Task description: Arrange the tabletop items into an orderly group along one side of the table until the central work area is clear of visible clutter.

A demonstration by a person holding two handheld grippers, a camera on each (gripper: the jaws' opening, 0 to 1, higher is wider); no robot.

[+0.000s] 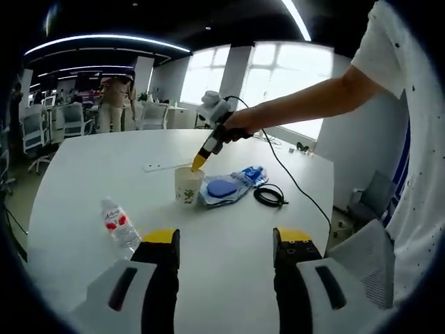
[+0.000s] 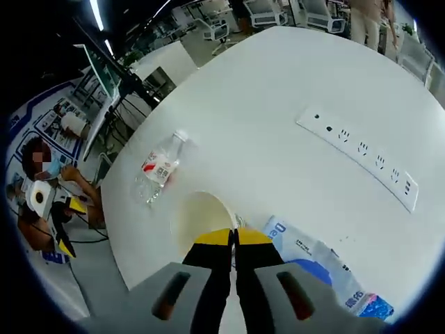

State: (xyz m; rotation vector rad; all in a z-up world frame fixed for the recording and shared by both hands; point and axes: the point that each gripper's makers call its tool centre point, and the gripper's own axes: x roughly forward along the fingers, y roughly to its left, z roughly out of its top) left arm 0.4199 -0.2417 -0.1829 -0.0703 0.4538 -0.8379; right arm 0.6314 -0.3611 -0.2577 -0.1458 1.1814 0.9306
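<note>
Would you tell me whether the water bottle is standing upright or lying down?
Lying down: the water bottle rests on its side on the table.

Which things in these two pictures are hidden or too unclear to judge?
- Cup rim under the right gripper, right gripper view: the closed fingers hide whether they pinch it.
- Blue packet, right gripper view: cut off by the edge.
- Bottle label, left gripper view: too small to read.
- Cup's inside, left gripper view: hidden by its wall.
</note>
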